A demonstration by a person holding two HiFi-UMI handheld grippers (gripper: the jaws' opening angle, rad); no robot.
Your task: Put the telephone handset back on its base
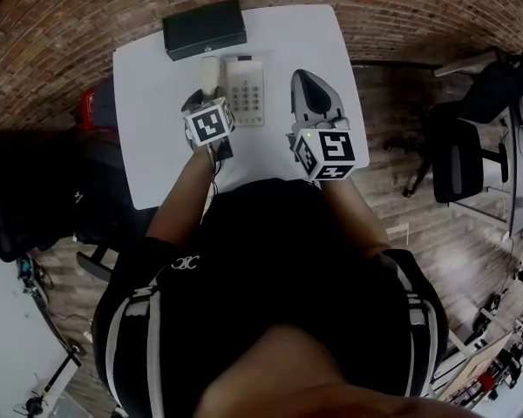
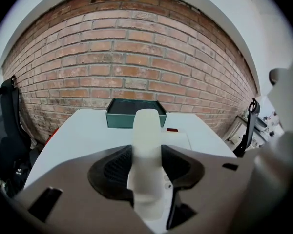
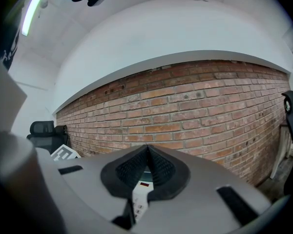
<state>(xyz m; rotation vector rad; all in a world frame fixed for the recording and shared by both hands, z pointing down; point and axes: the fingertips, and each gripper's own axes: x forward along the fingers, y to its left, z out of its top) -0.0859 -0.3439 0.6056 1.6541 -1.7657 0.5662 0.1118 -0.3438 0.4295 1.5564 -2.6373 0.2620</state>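
So the left gripper (image 2: 146, 165) is clamping the handset (image 2: 147, 130) right now. In the left gripper view both dark pads are pressing on the sides of the cream handset, roughly at its middle. The handset is pointing straight out toward 12 o'clock, sticking well past the jaw tips.

From the head view, the handset (image 1: 210, 75) is sitting at 12 o'clock from the left gripper (image 1: 207, 94), along the left side of the telephone base (image 1: 245, 91). The keypad is showing just at 3 o'clock of the handset. I can't tell whether the handset is actually touching the base or hanging just over it (the gripper is covering the near end). In the left gripper view a bit of the base (image 2: 178, 139) is peeking out at 2 o'clock of the jaws, with a couple of buttons showing right beside the handset.

The right gripper (image 1: 307, 78) is hanging at 3 o'clock of the base, near it but apart. Its jaws are pressing together with nothing between them, and the pads are meeting in the right gripper view (image 3: 147, 152).

Everything is sitting on a white table (image 1: 157, 129), with a dark box (image 1: 204, 28) at 12 o'clock beyond the phone, against a brick wall (image 2: 132, 62).
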